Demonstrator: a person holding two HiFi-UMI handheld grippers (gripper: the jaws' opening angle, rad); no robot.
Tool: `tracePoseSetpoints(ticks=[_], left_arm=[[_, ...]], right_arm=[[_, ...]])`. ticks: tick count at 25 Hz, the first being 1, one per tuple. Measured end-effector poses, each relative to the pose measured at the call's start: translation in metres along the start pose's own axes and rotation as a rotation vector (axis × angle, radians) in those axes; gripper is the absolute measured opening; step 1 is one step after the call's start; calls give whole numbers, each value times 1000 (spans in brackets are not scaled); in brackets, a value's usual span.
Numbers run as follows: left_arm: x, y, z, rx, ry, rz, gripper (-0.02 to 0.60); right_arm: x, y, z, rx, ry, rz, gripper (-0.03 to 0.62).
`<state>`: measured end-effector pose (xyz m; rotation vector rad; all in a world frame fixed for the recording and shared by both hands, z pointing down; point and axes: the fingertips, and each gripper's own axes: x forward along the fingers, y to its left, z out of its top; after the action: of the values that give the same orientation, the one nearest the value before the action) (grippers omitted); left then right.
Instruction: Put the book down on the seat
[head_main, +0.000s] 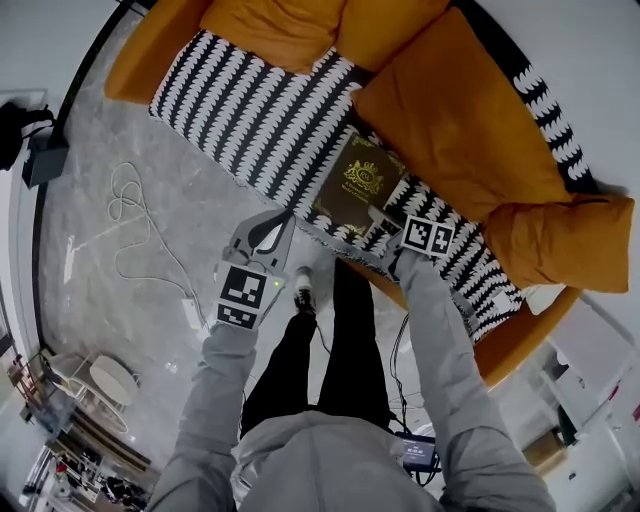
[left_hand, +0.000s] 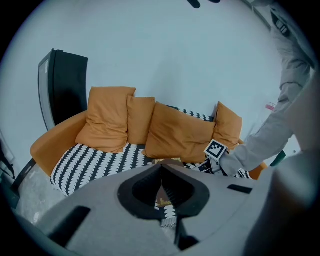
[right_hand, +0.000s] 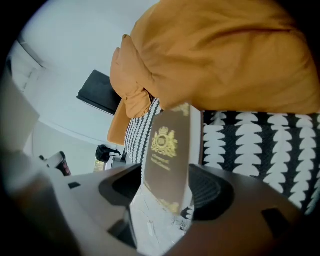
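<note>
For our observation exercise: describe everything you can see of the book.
The book is dark brown with a gold crest, gold lettering and gold corner ornaments on its cover. It sits cover up over the black-and-white patterned seat, beside an orange cushion. The right gripper is shut on its near edge.

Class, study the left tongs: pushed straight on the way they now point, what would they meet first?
Probably the front edge of the patterned seat, beside the book held by the right tongs. Depth is unclear: the book's near corner could come first.
</note>
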<state>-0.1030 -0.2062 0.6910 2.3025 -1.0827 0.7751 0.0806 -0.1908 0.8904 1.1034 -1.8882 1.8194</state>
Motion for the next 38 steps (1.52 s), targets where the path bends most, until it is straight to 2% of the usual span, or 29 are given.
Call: tracePoseSetpoints(ticks=[10,20,22,25,32,35,38], left_arm=[[-5,-5,11,20,-13,-32,26],[-17,-14,38,75,-55,-37,25],[-23,-16,44,86,-63,-37,25],[-30,-18,51,103,-71,-35,25],[-50,-26,70,132,-98,-30,25],[-58,-30,83,145,-115,-31,25],[-66,-37,99,162,-143,-37,25]], right_arm=[[-35,16,14,-102,-64,-56,272],[-96,91,52,-423,-225,-47,267],[-112,106,57,-463,-264,-46,243],[-136,126,65,-504,-330,-56,168],[-193,179,73,-630,-414,-11,96],[-219,196,80,-689,-457,-43,55],[-241,208,82,-744,-480,-86,41]])
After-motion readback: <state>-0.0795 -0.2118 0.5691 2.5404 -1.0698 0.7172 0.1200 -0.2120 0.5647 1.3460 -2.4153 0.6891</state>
